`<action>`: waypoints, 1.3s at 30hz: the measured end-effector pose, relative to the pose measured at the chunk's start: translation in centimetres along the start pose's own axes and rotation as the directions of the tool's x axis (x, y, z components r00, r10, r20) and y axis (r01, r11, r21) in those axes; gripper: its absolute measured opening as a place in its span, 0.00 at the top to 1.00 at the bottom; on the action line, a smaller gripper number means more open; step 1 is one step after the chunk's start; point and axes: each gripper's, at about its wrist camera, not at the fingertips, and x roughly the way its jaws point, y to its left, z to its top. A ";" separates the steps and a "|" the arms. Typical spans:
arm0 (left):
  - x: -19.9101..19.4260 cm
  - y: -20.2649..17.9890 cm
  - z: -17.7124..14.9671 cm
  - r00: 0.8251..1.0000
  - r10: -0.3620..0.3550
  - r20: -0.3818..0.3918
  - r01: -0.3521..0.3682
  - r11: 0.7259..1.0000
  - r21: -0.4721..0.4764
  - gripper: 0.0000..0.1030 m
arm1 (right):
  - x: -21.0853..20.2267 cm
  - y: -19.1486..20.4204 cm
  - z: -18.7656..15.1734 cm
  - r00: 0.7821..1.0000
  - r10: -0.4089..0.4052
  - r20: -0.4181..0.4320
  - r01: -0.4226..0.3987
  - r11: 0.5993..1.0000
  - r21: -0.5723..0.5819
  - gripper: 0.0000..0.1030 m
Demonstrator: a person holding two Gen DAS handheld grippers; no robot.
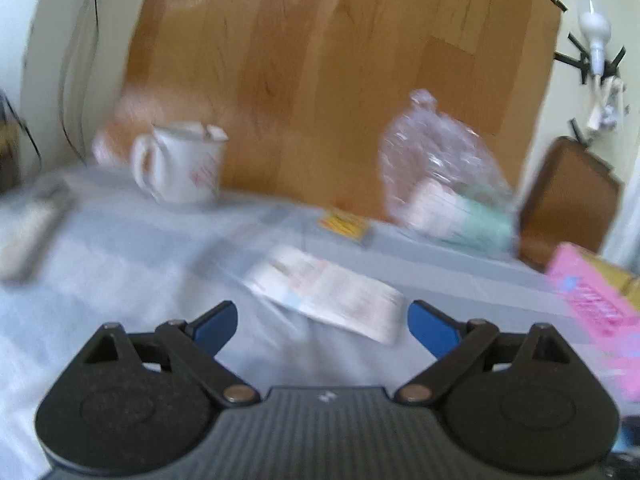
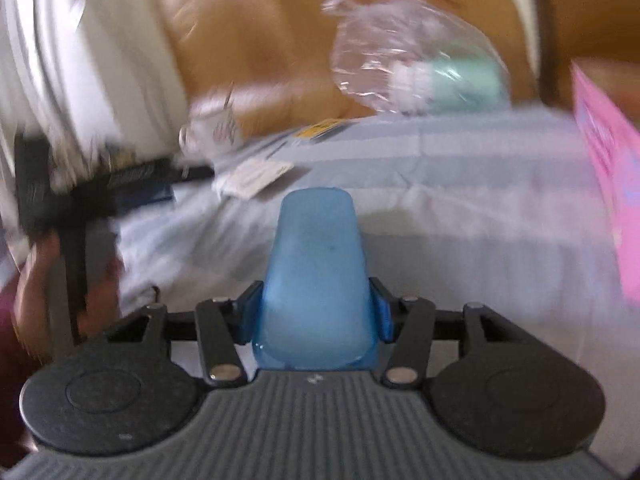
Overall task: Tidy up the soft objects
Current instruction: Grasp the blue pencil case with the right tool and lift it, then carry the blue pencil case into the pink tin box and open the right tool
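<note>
The right hand-held gripper (image 2: pixel 316 312) pointed slightly downward over the table (image 2: pixel 460 200), clenched on a blue cup (image 2: pixel 316 272); the left hand-held gripper (image 1: pixel 322 326) hovered released above a packet (image 1: pixel 328 292)

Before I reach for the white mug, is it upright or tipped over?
Upright: the white mug stands on its base on the cloth, handle at the side.

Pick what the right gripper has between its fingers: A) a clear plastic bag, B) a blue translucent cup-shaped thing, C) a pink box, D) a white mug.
B: in the right wrist view the right gripper is closed on the blue cup-shaped thing, its pads against both sides, while the white mug, pink box and plastic bag lie apart on the bed.
</note>
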 end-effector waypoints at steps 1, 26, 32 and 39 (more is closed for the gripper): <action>-0.6 -0.8 -0.3 0.998 -0.056 -0.017 0.055 0.998 -0.022 0.07 | -0.4 -0.4 -0.4 1.000 0.018 0.014 -0.019 0.998 0.057 0.45; 2.7 -27.3 2.5 0.794 -0.521 -0.312 0.576 0.810 0.114 0.46 | -11.8 -5.9 1.6 0.847 -0.288 0.447 0.288 0.955 0.071 0.45; 6.3 -34.2 1.1 0.826 -0.457 -0.329 0.540 0.808 0.236 0.25 | -9.9 -10.9 3.6 0.756 -0.465 0.462 0.464 0.877 0.123 0.41; 6.2 -32.4 -0.7 0.847 -0.414 -0.335 0.503 0.826 0.252 0.26 | -10.2 -11.9 2.0 0.750 -0.488 0.446 0.470 0.868 0.159 0.40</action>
